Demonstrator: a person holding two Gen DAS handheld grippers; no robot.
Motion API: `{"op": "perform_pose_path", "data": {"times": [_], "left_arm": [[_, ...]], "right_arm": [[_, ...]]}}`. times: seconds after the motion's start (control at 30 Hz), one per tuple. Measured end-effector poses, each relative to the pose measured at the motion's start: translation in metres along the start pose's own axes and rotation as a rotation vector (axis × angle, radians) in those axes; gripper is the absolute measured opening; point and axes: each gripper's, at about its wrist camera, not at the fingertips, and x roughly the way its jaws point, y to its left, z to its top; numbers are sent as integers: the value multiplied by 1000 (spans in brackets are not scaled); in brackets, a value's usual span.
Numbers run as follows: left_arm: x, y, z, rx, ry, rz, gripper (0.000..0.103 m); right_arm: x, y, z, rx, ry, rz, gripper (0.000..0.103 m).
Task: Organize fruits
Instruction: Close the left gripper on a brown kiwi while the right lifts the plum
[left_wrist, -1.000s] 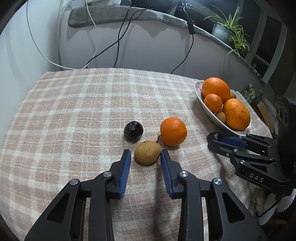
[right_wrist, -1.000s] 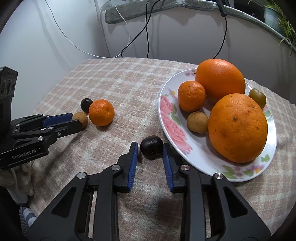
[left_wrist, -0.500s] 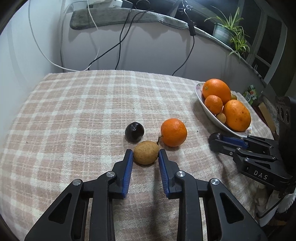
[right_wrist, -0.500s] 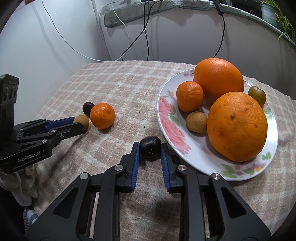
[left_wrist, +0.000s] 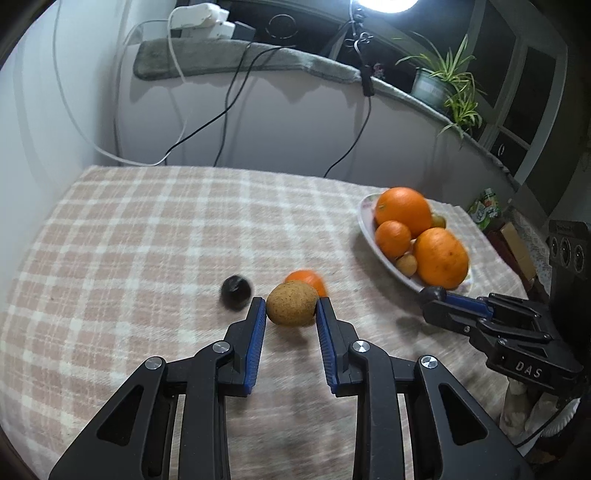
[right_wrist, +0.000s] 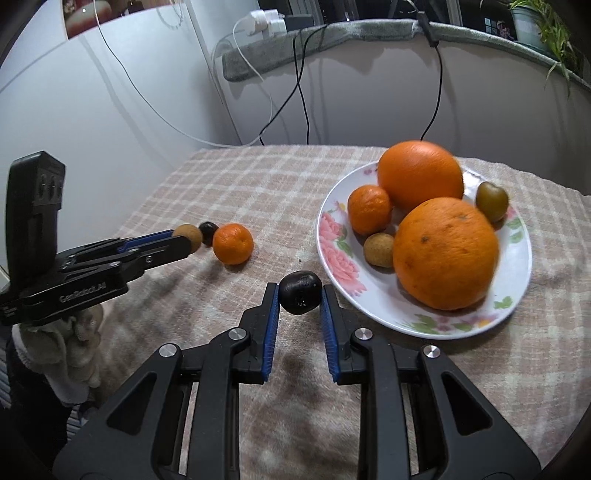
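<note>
The right gripper (right_wrist: 300, 298), fingers clamped on the dark fruit (right_wrist: 300, 291), sits just beside the plate (right_wrist: 334, 254) rim, nearer than the left gripper (left_wrist: 291, 312) pinching the brown fruit (left_wrist: 291, 302).

A home: plaid tablecloth (left_wrist: 147, 240), floral fruit plate (right_wrist: 332, 236), potted plant (left_wrist: 443, 81).

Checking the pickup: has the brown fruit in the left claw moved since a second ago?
Yes. The brown fruit has lifted, now overlapping the loose tangerine it earlier sat below, gripped in the left claw.
</note>
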Motion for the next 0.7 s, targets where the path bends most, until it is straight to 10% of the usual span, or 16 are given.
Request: {"op": "perform_pose_path", "data": {"times": [0.7], "left_arm": [[25,-73,15,34,0,-116,26]], "right_arm": [[-55,-77,-5,109,-93,-56,23]]}}
